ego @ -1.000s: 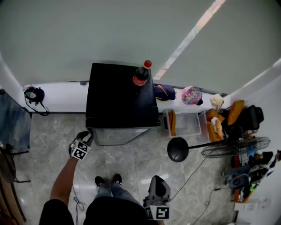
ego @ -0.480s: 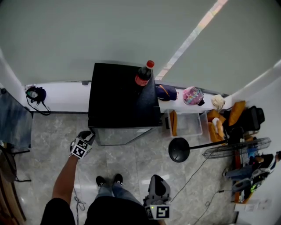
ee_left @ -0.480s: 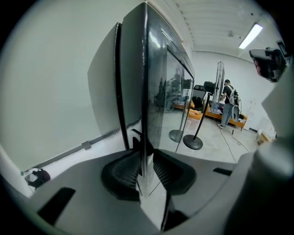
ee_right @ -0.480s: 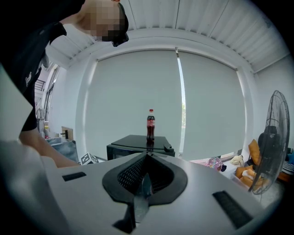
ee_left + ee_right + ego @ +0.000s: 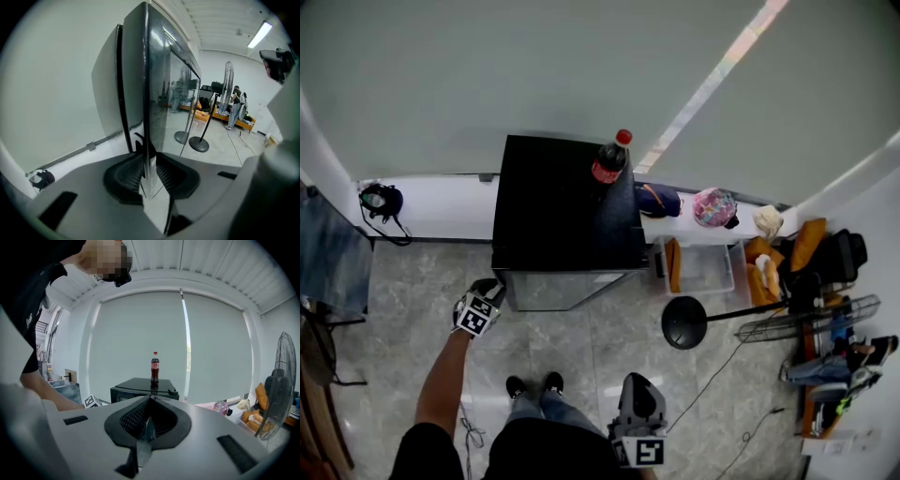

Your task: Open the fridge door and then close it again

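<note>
A black mini fridge stands against the wall with a cola bottle on its top. Its glass door looks slightly ajar, with the free edge on the left. My left gripper is at that front left corner. In the left gripper view the left gripper is shut on the door's edge, which runs up between the pads. My right gripper hangs low near my body, well away from the fridge, shut with nothing in it. The right gripper view shows the fridge and bottle ahead.
A standing fan's round base sits on the floor right of the fridge, its pole running to the fan head. A clear bin, bags and clutter line the right wall. A white ledge runs behind. My shoes face the door.
The left gripper keeps its hold on the door's edge and the right gripper stays put. Only the head view has shifted a little.
</note>
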A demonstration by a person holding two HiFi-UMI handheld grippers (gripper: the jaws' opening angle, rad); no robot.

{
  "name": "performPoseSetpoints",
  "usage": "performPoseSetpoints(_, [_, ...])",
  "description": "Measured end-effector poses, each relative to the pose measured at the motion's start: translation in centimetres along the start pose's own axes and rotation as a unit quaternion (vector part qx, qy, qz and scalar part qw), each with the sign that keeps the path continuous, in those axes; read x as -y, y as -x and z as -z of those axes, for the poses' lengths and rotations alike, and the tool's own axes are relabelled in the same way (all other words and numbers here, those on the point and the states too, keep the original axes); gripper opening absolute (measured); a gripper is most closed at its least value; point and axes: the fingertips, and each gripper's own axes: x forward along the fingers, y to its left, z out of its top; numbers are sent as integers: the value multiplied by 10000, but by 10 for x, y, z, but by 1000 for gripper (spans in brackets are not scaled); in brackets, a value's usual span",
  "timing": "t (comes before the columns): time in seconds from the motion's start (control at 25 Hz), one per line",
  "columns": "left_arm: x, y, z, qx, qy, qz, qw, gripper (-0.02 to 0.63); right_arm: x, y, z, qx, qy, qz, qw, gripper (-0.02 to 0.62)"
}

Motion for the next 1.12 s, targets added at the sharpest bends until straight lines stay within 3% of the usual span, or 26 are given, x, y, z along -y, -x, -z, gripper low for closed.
performPoseSetpoints(0.44, [1,3,0,-132,-101,-50,9998,78,0,-1,4,-46,-5,-128,9999,9])
performPoseSetpoints(0.64, [32,17,20,-32,-167,110,9998,75,1,-1,4,7,-104,-143,9998,9])
performPoseSetpoints(1.12, [75,32,42,23,169,-308,9994,74,-17,23,-5,264,-157,-375,9988,9])
